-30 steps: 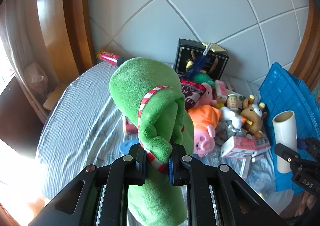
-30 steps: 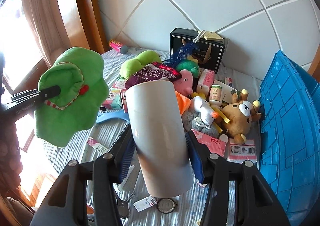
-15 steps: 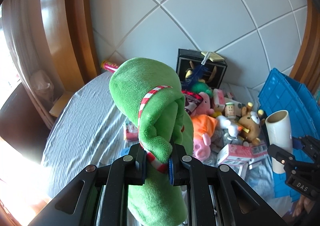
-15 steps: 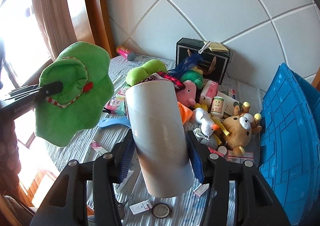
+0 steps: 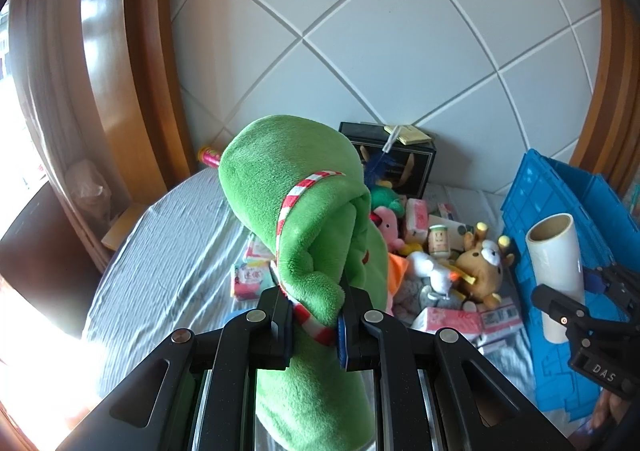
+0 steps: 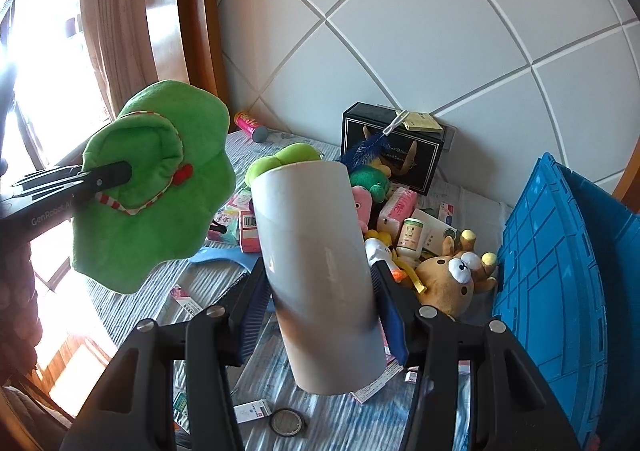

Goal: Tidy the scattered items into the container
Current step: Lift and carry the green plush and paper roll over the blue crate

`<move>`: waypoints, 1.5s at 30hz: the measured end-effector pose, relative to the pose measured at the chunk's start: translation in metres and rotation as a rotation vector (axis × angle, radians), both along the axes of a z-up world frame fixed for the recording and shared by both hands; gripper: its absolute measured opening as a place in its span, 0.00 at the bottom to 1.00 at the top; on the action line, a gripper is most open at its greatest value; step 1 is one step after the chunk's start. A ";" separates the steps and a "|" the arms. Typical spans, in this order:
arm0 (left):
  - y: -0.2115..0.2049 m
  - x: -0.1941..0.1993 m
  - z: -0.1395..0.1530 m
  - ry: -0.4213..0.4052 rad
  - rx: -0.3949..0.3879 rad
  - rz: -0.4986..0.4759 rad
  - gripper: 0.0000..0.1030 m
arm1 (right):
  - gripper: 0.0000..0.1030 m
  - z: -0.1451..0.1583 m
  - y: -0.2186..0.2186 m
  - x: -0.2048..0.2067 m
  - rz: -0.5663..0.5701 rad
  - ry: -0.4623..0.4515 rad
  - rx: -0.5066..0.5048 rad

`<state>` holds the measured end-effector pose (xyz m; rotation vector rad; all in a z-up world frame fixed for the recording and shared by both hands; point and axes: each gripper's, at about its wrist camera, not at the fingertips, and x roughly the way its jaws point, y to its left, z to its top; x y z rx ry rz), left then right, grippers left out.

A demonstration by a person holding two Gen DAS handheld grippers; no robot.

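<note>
Both loads are up off the counter (image 6: 132, 315): left tool (image 5: 314, 325) pinched tight on the green plush (image 5: 296, 211), right tool (image 6: 318, 305) part-open, clamping the white roll (image 6: 316, 263). Blue crate (image 6: 560, 275) waits at three o'clock; swing across, clear its rim, release inside.

A green plush hat (image 5: 288, 211) with red-white striped trim hangs in the air, folded. A white tube (image 6: 320, 271) is held tilted above the clutter. The blue crate (image 6: 560, 271) stands at right.
</note>
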<state>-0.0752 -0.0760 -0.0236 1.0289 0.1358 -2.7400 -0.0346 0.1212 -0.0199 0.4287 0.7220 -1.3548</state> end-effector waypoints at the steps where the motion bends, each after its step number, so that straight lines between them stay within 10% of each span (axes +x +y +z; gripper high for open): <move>1: 0.005 -0.001 0.002 0.003 0.000 -0.004 0.14 | 0.48 0.003 0.002 -0.005 -0.003 -0.001 -0.005; 18: 0.128 -0.026 0.041 0.087 0.006 -0.163 0.14 | 0.48 0.057 0.070 -0.128 -0.184 -0.016 -0.131; 45: 0.387 -0.075 0.078 0.141 0.024 -0.590 0.14 | 0.48 0.065 0.162 -0.320 -0.541 -0.064 -0.152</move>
